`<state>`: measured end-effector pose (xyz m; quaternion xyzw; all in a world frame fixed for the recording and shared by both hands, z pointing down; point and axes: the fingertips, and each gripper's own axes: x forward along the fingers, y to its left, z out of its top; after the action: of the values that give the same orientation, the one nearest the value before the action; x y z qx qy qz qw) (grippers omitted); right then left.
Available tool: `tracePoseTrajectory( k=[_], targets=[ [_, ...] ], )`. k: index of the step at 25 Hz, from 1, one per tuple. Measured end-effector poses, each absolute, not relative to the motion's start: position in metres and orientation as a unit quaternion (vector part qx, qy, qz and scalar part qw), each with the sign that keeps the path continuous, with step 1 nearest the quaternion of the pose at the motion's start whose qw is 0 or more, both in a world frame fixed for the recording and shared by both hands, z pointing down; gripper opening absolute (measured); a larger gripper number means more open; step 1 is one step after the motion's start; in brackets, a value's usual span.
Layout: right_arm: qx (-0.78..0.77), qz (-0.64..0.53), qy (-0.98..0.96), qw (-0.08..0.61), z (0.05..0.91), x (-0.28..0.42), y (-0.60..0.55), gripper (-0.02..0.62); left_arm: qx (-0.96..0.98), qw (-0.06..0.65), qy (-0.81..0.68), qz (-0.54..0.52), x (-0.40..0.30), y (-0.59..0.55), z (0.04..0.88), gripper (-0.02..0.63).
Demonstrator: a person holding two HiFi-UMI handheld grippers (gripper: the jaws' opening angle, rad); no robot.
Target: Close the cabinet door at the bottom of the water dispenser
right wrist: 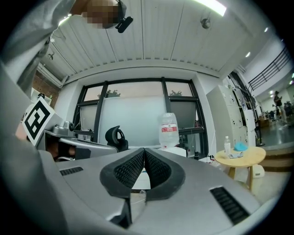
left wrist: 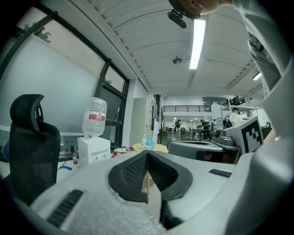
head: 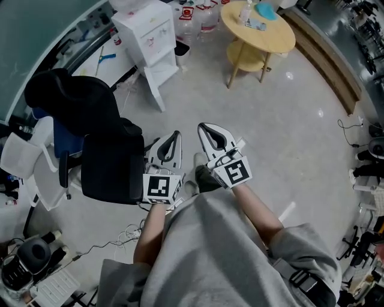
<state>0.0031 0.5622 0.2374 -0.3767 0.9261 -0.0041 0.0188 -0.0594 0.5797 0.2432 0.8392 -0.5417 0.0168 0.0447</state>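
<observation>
The white water dispenser stands at the far left of the floor with a bottle on top. Its bottom cabinet door is swung out toward me. Both grippers are held side by side in front of my body and point level toward it, well short of the door. My left gripper is shut with nothing between its pads, and so is my right gripper. In the right gripper view the bottle rises just above the closed jaw tips.
A black office chair stands close on my left, between me and the dispenser's side. A round wooden table with a bottle and small items is to the dispenser's right. Several water bottles sit on the floor behind.
</observation>
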Motion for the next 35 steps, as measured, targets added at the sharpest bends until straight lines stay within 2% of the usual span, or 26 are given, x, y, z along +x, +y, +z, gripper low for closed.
tracePoseTrajectory(
  k=[16, 35],
  targets=[
    [-0.344, -0.048, 0.938, 0.001, 0.269, 0.017, 0.429, 0.012, 0.818, 0.083, -0.567, 0.047, -0.049, 0.454, 0.27, 0.006],
    [-0.345, -0.083, 0.935, 0.01, 0.294, 0.011, 0.341, 0.012, 0.813, 0.106, -0.567, 0.086, -0.067, 0.375, 0.3, 0.006]
  ],
)
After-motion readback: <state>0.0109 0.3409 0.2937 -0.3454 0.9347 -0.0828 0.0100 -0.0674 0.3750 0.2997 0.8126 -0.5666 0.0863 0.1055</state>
